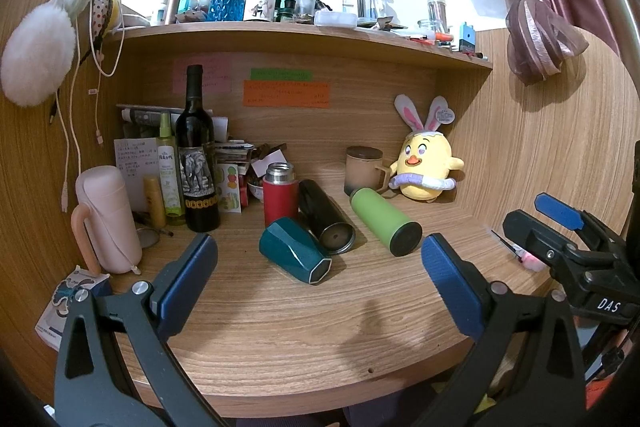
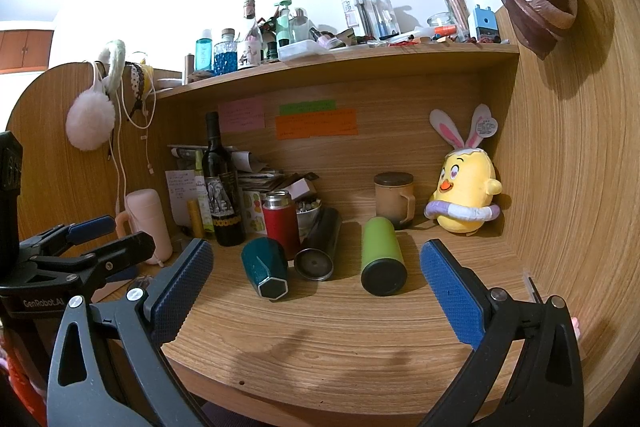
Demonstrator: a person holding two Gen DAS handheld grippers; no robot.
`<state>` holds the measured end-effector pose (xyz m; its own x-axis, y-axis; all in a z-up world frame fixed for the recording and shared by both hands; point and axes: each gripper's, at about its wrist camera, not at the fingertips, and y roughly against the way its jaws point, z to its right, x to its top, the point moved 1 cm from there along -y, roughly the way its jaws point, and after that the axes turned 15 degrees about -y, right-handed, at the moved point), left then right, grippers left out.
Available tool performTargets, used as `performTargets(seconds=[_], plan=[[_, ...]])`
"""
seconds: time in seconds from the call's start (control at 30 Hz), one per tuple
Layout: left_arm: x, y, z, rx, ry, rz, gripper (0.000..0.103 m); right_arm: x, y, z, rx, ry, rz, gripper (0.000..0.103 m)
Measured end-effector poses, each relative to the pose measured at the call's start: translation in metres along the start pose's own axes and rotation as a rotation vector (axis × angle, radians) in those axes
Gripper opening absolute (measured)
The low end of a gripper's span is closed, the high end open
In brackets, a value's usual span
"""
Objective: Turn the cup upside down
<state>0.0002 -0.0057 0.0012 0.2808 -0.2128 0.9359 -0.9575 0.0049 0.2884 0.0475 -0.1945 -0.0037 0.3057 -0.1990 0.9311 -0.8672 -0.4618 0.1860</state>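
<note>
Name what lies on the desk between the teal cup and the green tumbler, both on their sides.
A black tumbler on its side, its open end facing the camera, lies between the teal cup and the green tumbler; the right wrist view shows it best.

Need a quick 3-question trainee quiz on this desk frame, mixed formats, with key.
1. True or false: the green tumbler stands upright.
2. Which vessel stands upright? A) teal cup B) black tumbler C) red flask
3. Fill in: both the left hand-held gripper and the right hand-held gripper are ____ and hold nothing.

Key: 1 false, it lies on its side; 2 C; 3 open.
</note>
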Motion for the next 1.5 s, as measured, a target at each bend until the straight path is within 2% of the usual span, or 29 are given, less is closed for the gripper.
performTargets(seconds=[0.33,0.57,0.9,1.2,1.4,1.5], plan=[[-0.004,-0.009,-0.003,0.001,-0.004,-0.018,0.103,0.0,-0.003,0.003,-0.004,0.003,-0.003,0.103],[-0.004,-0.033,-0.008,0.001,-0.009,-0.053,0.103,-0.005,-0.028,0.009,-0.015,0.004,-0.027,0.103],[-0.021,-0.122,-0.031,-0.004,0.059,-0.227,0.103,-0.017,-0.079,0.039,-0.042,-0.04,-0.118,0.103],[-0.04,-0.214,-0.047,-0.088,0.193,-0.428,0.103,-0.03,-0.115,0.066,-0.057,-0.101,-0.192,0.103],[-0.049,-0.254,-0.057,-0.134,0.295,-0.52,0.103,-0.033,-0.126,0.079,-0.065,-0.128,-0.213,0.103],[-0.056,-0.267,-0.059,-0.189,0.331,-0.556,0.092,-0.033,-0.129,0.083,-0.07,-0.138,-0.217,0.103]])
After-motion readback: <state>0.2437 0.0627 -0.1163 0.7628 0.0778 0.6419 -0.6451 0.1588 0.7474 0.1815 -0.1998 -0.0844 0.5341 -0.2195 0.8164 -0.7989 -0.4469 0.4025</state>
